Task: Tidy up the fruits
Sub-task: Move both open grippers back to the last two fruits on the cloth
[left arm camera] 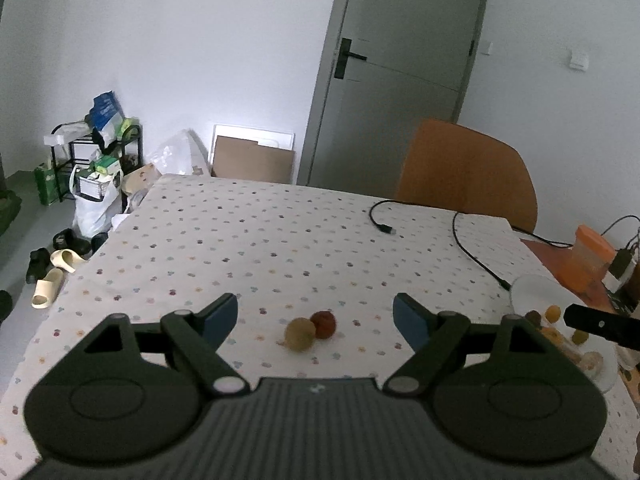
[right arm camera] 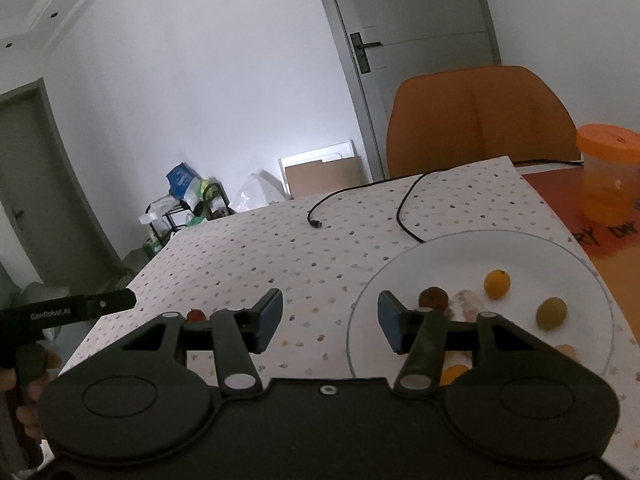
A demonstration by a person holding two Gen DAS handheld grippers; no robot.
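A red fruit [left arm camera: 323, 324] and a tan round fruit [left arm camera: 300, 333] lie touching on the dotted tablecloth [left arm camera: 280, 240], just ahead of my left gripper [left arm camera: 315, 317], which is open and empty above them. A white plate [right arm camera: 448, 252] holds an orange fruit [right arm camera: 497, 283], a green fruit [right arm camera: 551, 313], a brown fruit [right arm camera: 433, 298] and others partly hidden by my right gripper [right arm camera: 330, 320]. That gripper is open and empty over the plate's left rim. The red fruit [right arm camera: 196, 314] peeks behind its left finger. The plate [left arm camera: 532, 292] shows at right in the left wrist view.
A black cable [left arm camera: 460, 236] runs across the far right of the cloth. An orange-lidded tub [right arm camera: 610, 172] stands on an orange mat beyond the plate. An orange chair [left arm camera: 466, 172] sits at the table's far edge. Bags, slippers and a shelf clutter the floor at left [left arm camera: 88, 184].
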